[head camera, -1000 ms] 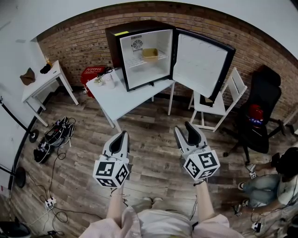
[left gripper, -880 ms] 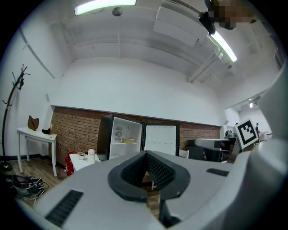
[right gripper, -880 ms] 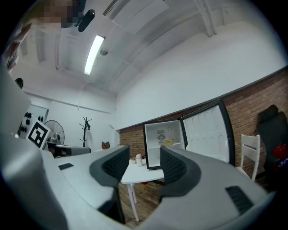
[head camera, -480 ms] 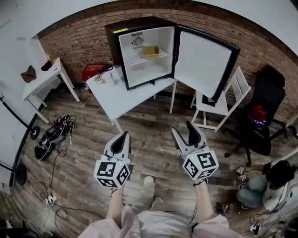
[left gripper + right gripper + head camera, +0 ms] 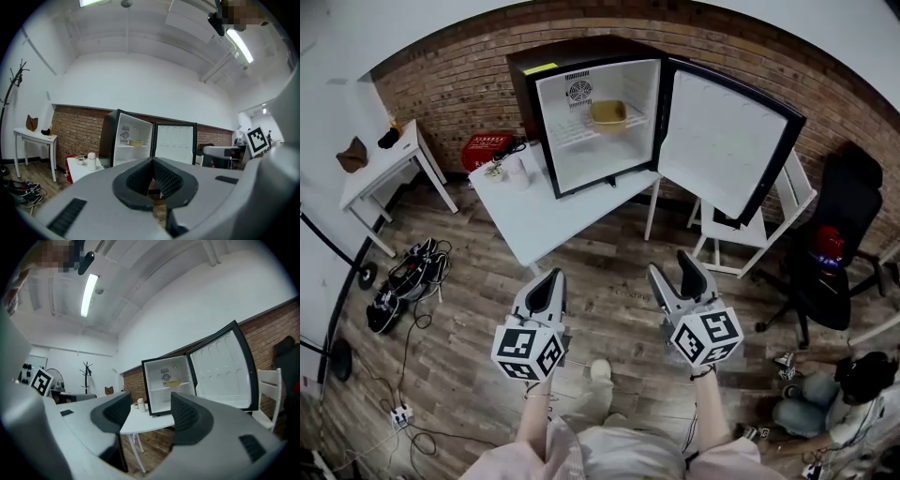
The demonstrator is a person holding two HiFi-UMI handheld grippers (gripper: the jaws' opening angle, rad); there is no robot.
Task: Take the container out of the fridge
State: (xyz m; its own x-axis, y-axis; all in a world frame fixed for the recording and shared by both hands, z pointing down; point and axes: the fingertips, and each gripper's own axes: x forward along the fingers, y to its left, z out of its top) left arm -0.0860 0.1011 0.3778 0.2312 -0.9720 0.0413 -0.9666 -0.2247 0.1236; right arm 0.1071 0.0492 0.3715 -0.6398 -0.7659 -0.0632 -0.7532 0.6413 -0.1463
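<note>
Both tongs are empty: your left tongs pinched together, right tongs just spread wide. Step round the near corner of the bench; reach level for the container in the fridge.

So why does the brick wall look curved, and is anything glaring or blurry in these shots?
Head view: the wide-angle lens bows the brick wall into an arc. Left gripper view: black corners, the ceiling light glares white, the left claw up close looks soft. Right gripper view: same round frame, a light strip blown out, the fridge sharp.
</note>
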